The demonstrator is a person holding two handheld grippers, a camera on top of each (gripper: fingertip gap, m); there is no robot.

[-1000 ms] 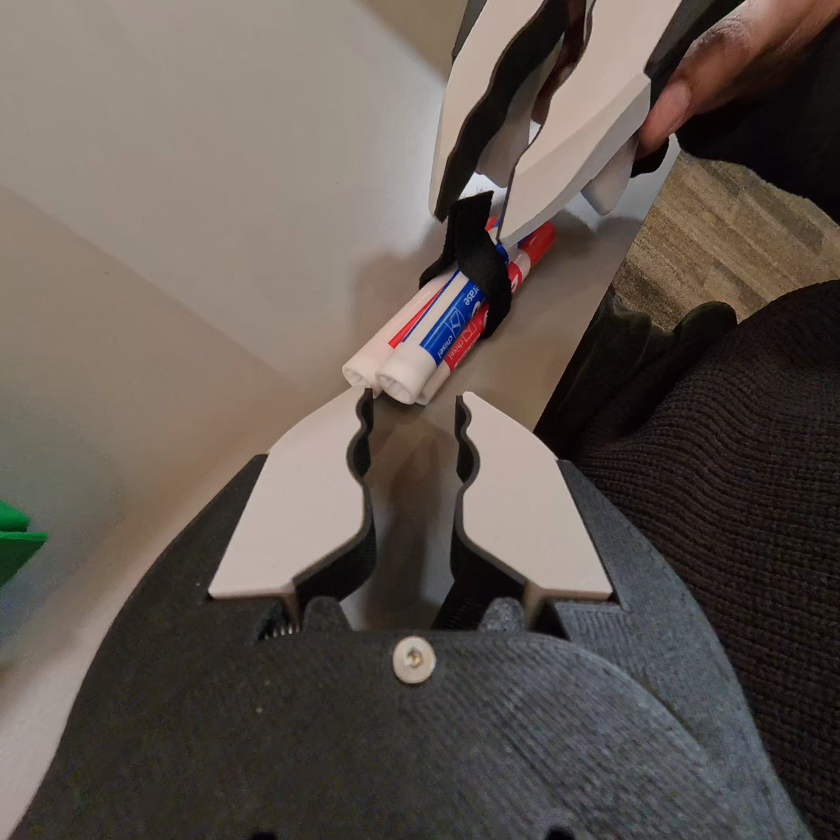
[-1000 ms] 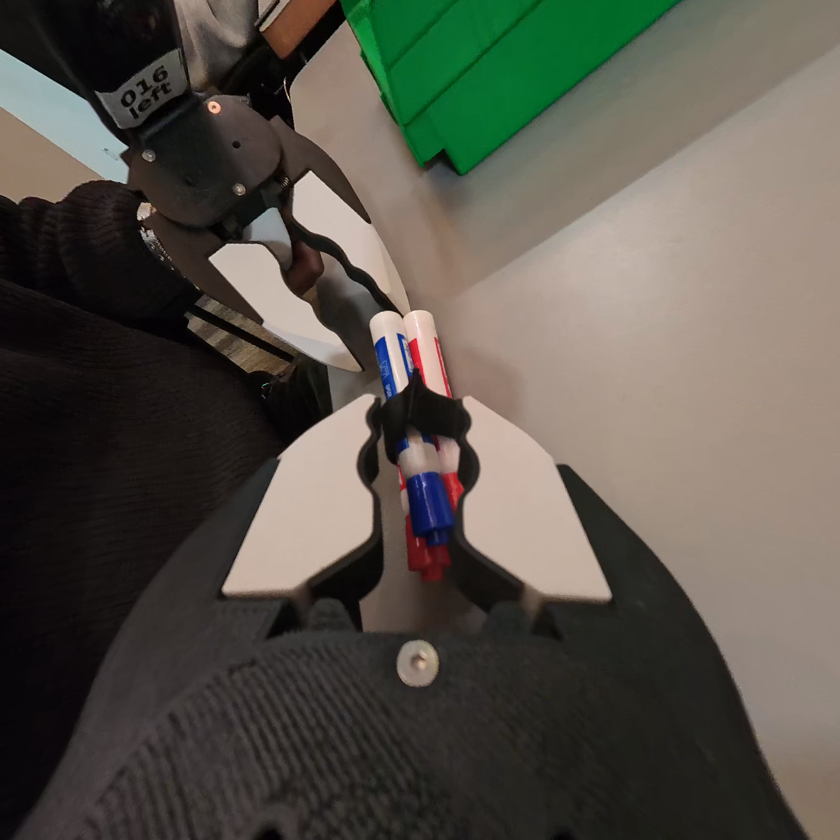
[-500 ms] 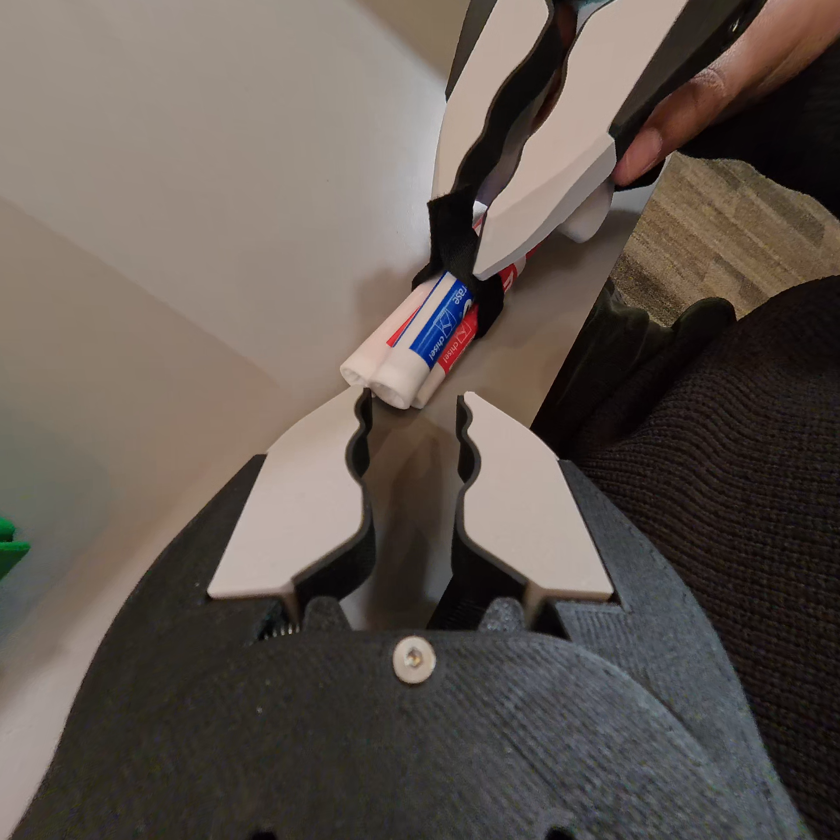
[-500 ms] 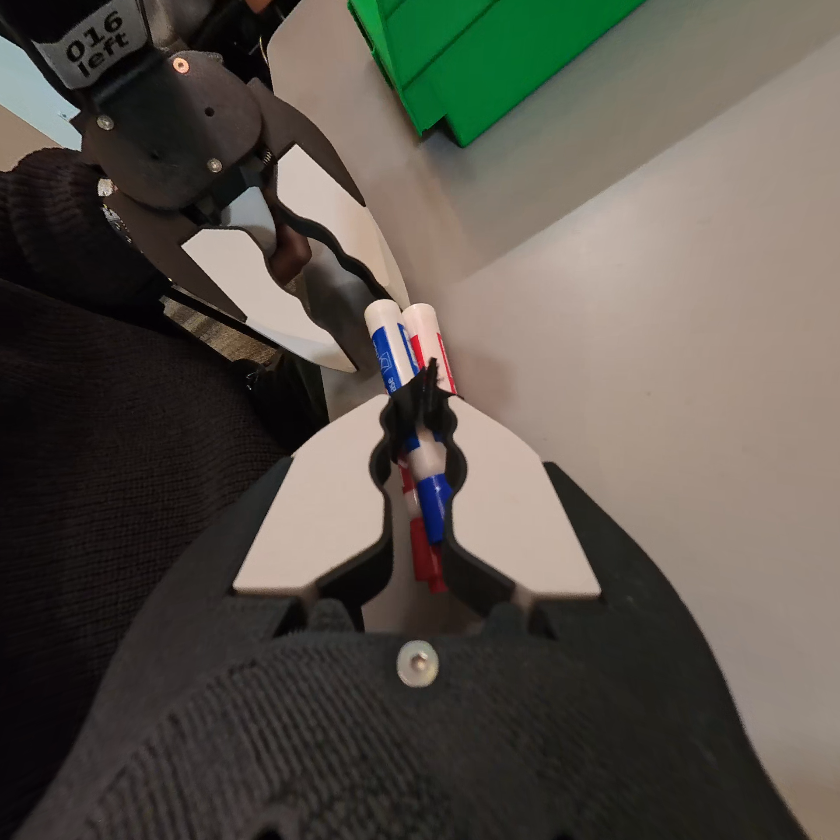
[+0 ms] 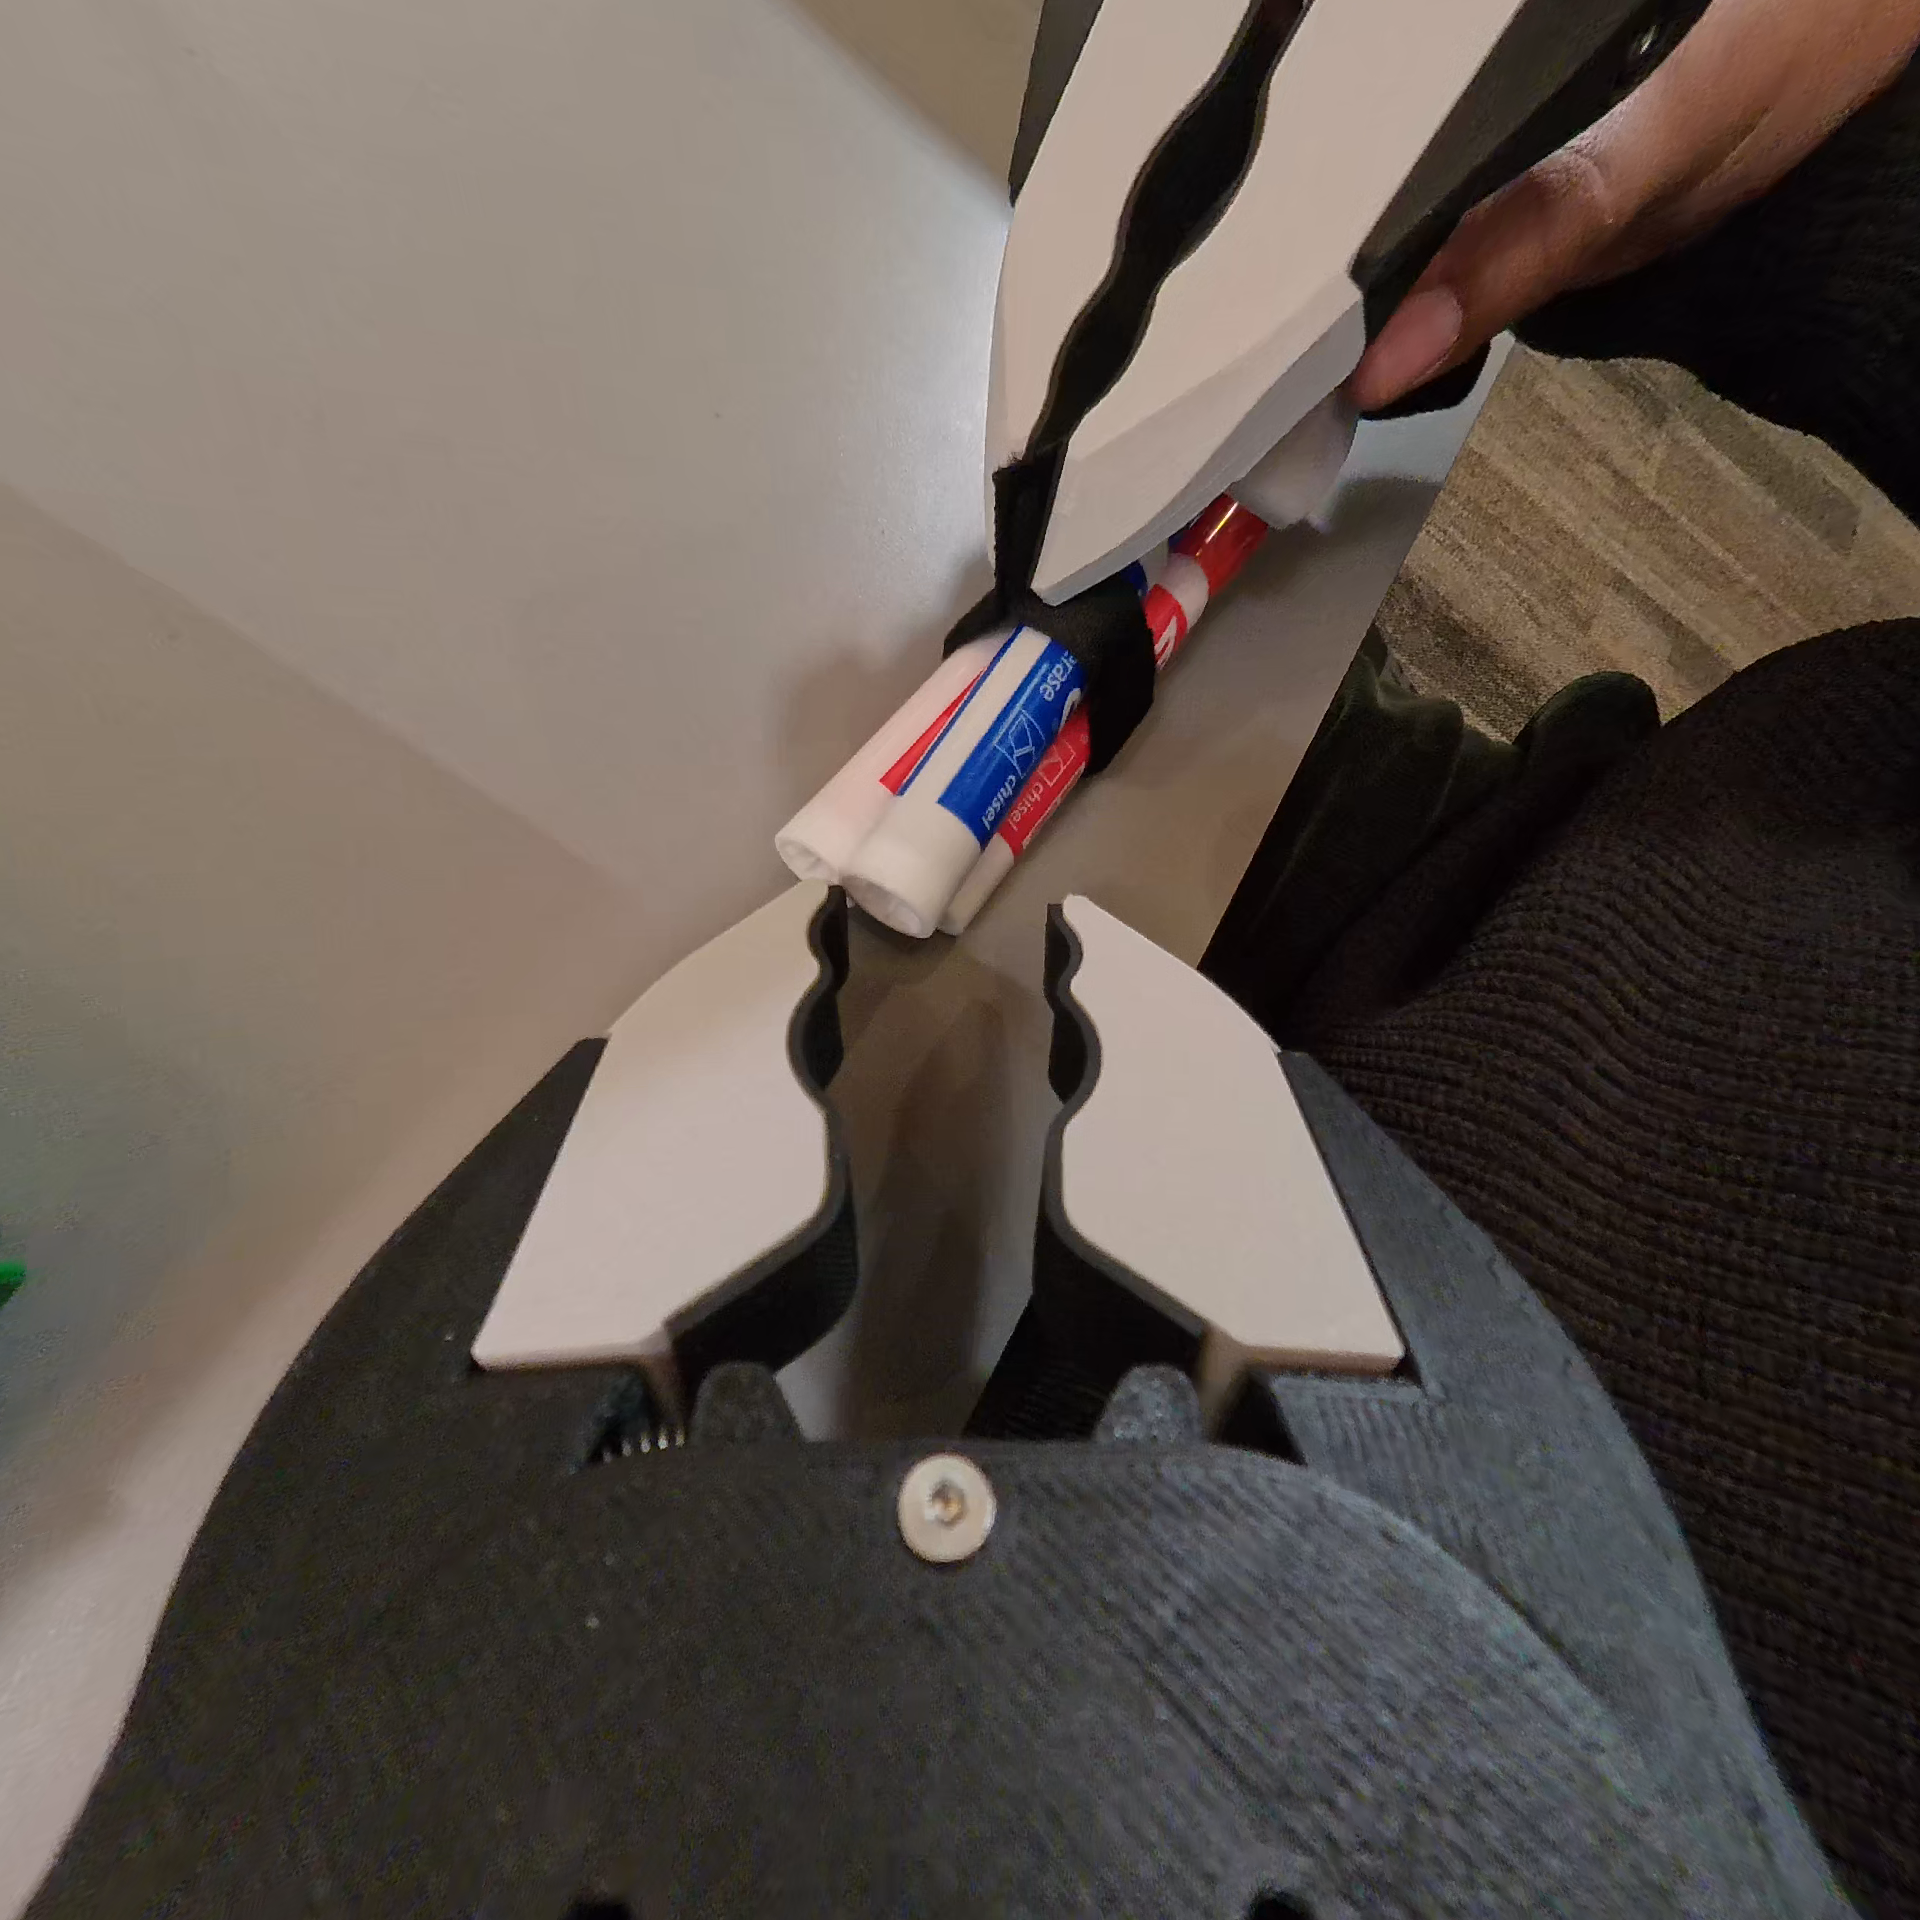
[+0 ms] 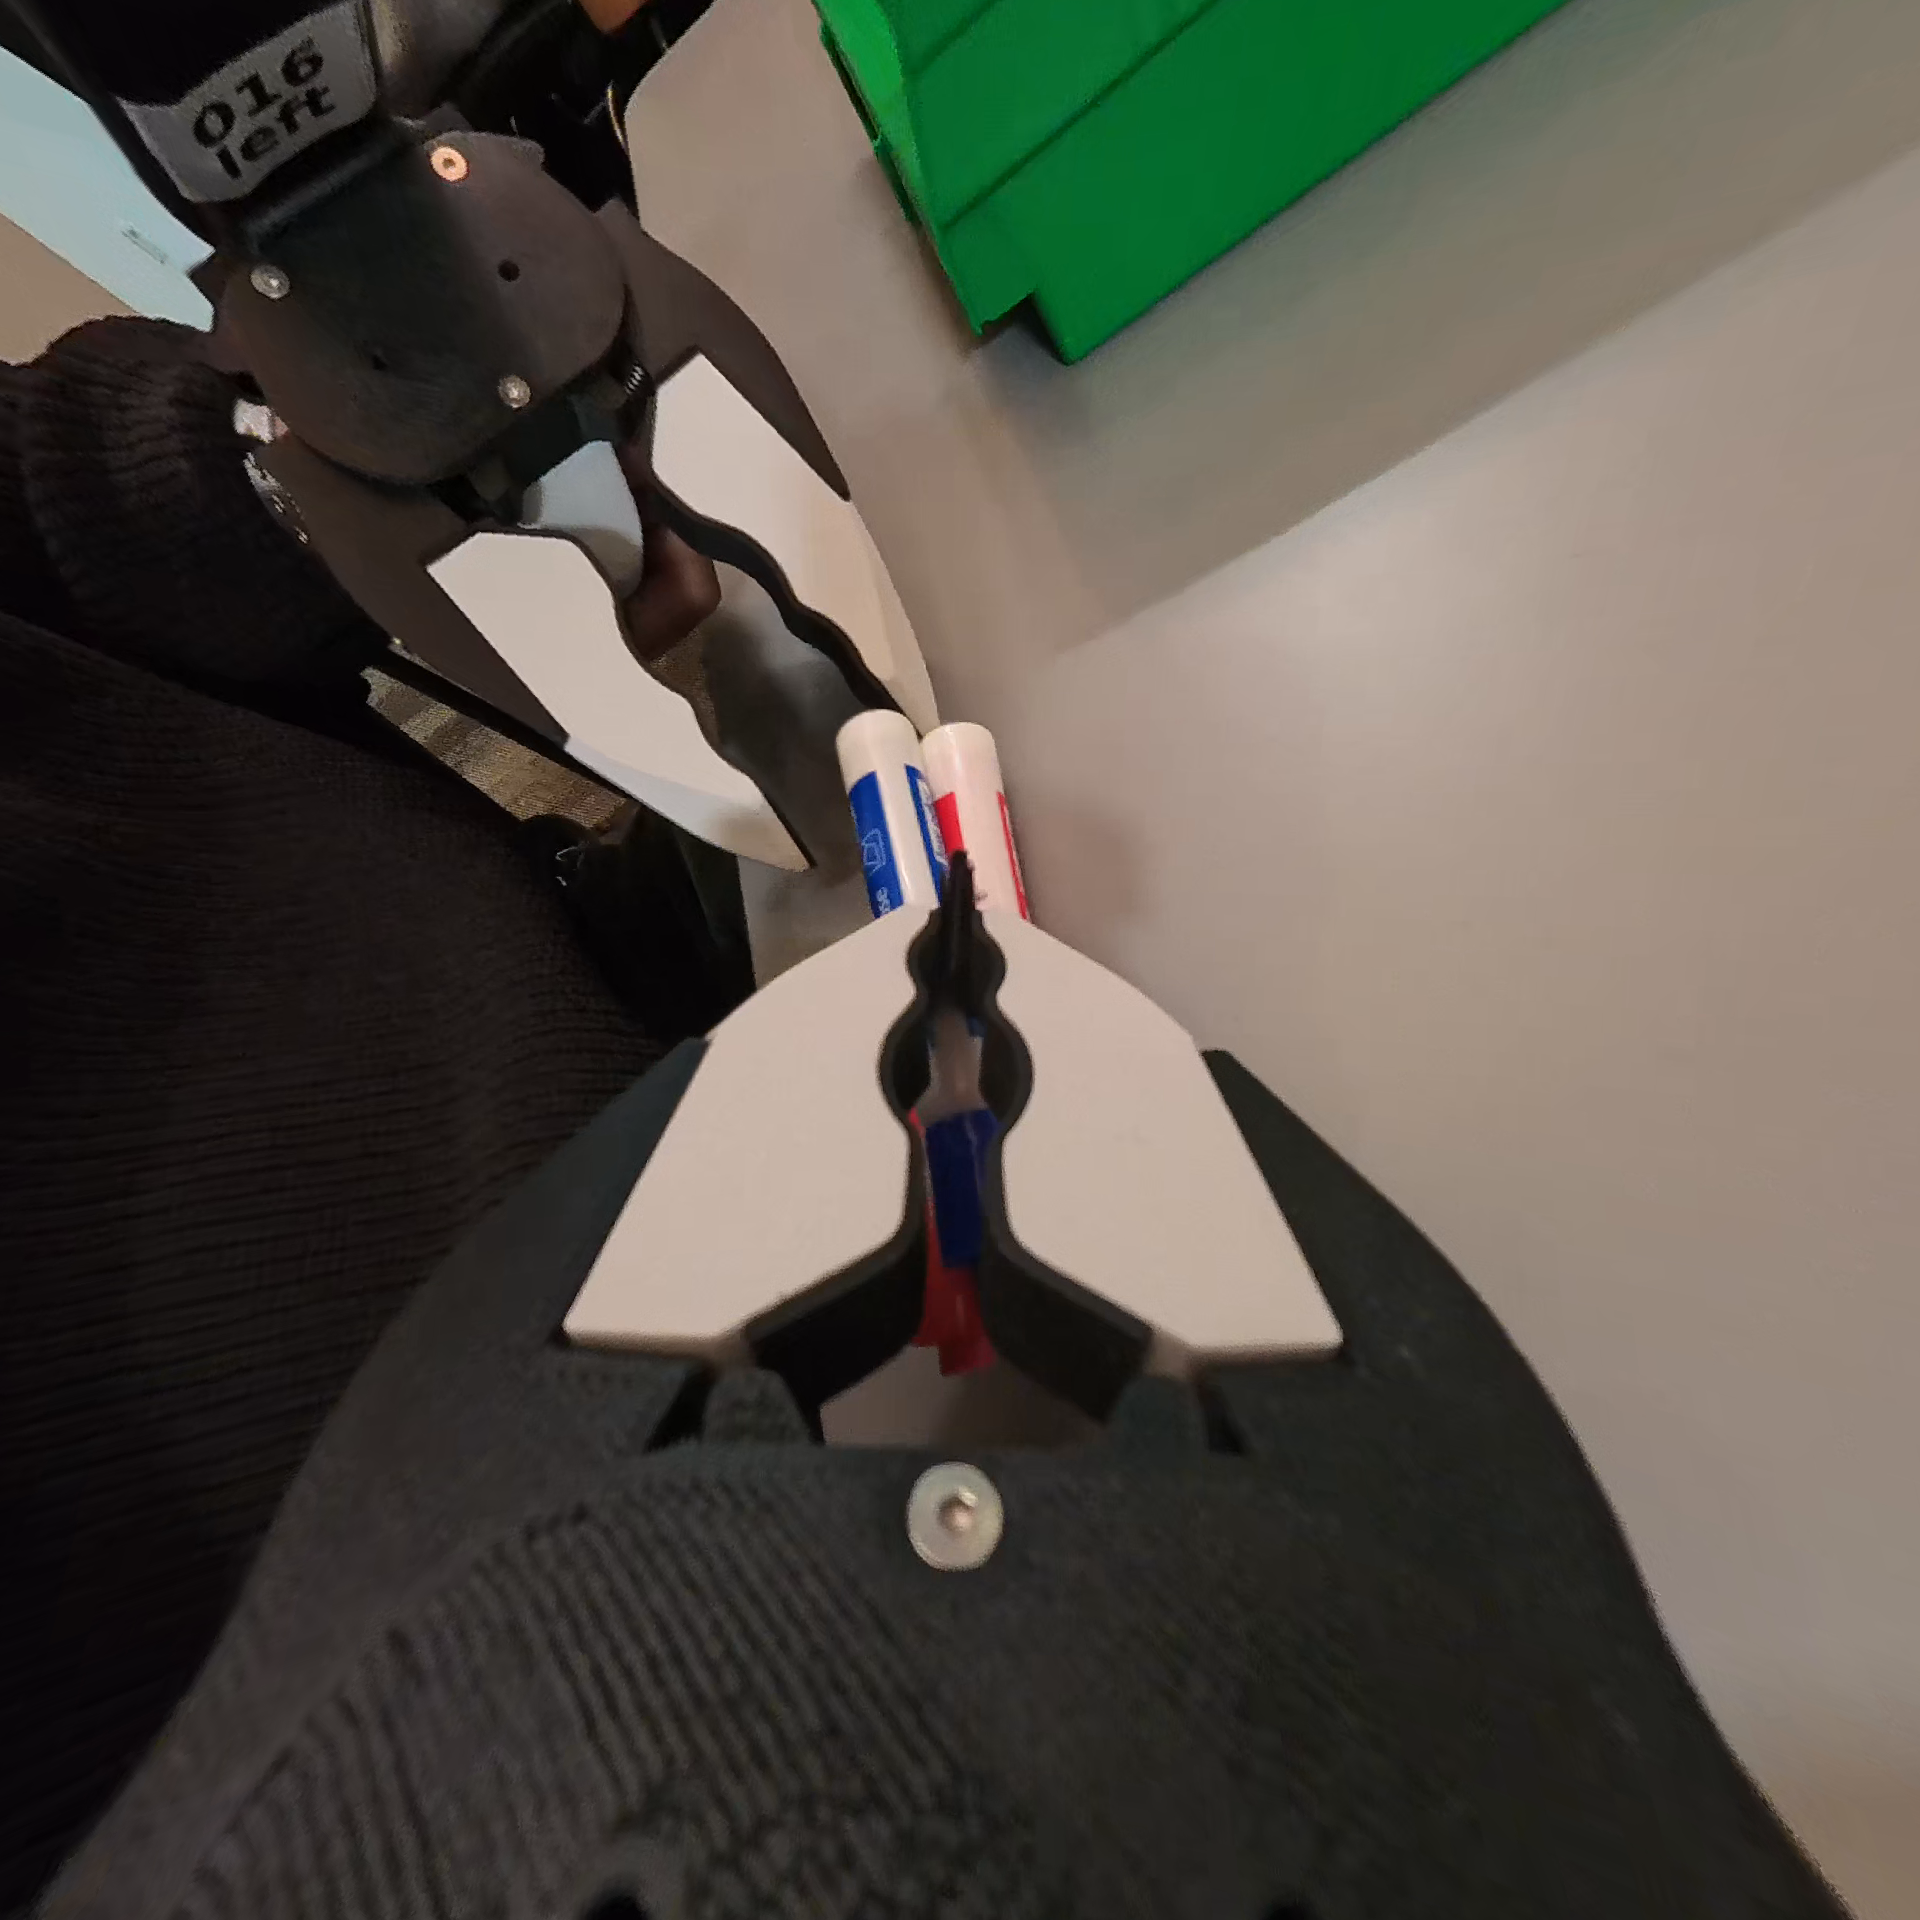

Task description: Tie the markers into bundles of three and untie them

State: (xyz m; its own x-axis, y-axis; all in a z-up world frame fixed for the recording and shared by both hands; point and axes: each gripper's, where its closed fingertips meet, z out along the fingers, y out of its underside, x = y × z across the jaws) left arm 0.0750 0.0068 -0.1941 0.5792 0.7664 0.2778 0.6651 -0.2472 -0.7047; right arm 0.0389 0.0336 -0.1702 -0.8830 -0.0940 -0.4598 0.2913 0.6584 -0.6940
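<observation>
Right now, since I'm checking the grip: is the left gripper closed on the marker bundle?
No. The left gripper is open, its fingertips just short of the marker bundle; the right gripper pinches the black strap.

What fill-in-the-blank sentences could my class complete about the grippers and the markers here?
1. The right gripper is shut on the black ____ around the markers.
2. The left gripper has its jaws ____.
3. The bins on the table are ____ in colour.

Missing words: strap; open; green
</observation>
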